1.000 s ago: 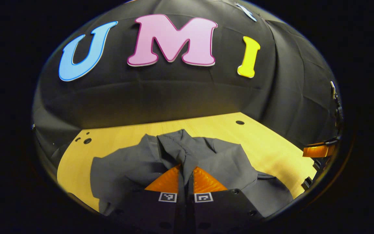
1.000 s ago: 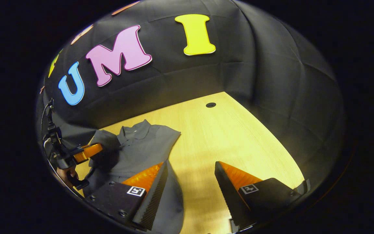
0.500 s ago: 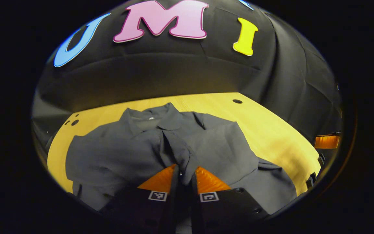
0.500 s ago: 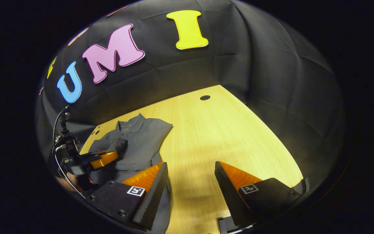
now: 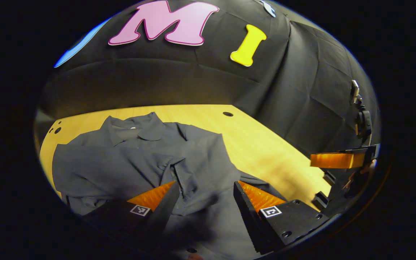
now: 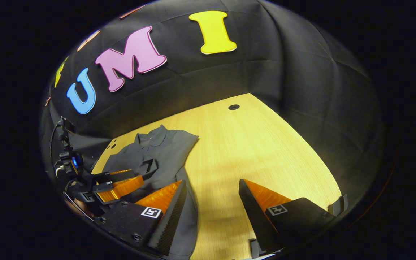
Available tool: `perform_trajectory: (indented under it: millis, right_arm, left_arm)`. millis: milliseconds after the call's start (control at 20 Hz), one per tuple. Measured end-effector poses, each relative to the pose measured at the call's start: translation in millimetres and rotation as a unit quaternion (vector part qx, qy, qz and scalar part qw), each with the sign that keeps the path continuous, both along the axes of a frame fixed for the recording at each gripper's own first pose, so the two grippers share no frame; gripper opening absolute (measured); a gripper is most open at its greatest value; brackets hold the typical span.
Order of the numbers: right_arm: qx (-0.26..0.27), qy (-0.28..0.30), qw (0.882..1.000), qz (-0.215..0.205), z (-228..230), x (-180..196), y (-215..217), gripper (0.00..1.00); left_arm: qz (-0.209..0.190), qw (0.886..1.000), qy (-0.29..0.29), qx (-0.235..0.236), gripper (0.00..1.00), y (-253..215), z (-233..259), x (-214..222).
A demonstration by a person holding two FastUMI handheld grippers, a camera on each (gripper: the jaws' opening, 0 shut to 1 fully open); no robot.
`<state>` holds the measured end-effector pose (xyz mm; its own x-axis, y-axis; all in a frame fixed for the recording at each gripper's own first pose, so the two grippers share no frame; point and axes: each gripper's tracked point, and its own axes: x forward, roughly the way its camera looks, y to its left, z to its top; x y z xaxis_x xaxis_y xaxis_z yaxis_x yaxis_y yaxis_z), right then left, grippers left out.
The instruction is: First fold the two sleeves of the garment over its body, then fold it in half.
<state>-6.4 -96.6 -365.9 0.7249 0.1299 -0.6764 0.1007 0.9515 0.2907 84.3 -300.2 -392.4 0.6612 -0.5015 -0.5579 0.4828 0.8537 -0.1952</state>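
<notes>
A dark grey collared shirt (image 5: 135, 159) lies flat on the wooden table (image 5: 265, 151), collar toward the booth wall. One sleeve (image 5: 179, 173) rests folded across its body, the cuff just ahead of my left gripper (image 5: 205, 187). That gripper is open above the shirt's lower body, holding nothing. In the right gripper view the shirt (image 6: 157, 151) lies at the left, with the left gripper (image 6: 121, 182) low over it. My right gripper (image 6: 212, 184) is open over bare table (image 6: 251, 144), one finger above the shirt's edge. It also appears at the right as the right gripper (image 5: 338, 160).
A round hole (image 6: 234, 107) sits in the tabletop near the far corner, and small holes (image 5: 57, 129) lie by the shirt's far left. Black cloth walls close the table at the back and right. Bare wood stretches right of the shirt.
My left gripper carried the sleeve over the shirt's body, then opened and let it go; the sleeve now lies flat. The right gripper stayed open and barely moved.
</notes>
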Motion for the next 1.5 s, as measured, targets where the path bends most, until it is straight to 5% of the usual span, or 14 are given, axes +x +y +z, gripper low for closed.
perform_trajectory:
  millis: [300, 650, 1100, 1500]
  right_arm:
    - [0.006, 0.020, 0.999, 0.047, 7.2, -34.2, 45.9, 0.97]
    - [-0.016, 0.072, 0.995, 0.072, 1.4, -99.4, 82.8, 0.98]
    - [-0.040, 0.139, 0.987, 0.073, -30.8, -159.6, 97.3, 0.99]
    - [-0.037, 0.176, 0.981, 0.075, -65.5, -176.6, 113.7, 0.99]
  left_arm:
    - [0.049, 0.999, -0.004, -0.014, 0.95, 59.4, 42.4, -51.0]
    - [0.102, 0.994, -0.011, 0.042, 0.96, 171.8, 63.7, -104.2]
    - [0.195, 0.972, 0.080, 0.106, 0.95, 314.1, 11.7, -183.2]
    - [0.224, 0.951, 0.169, 0.126, 0.96, 356.8, -51.7, -214.1]
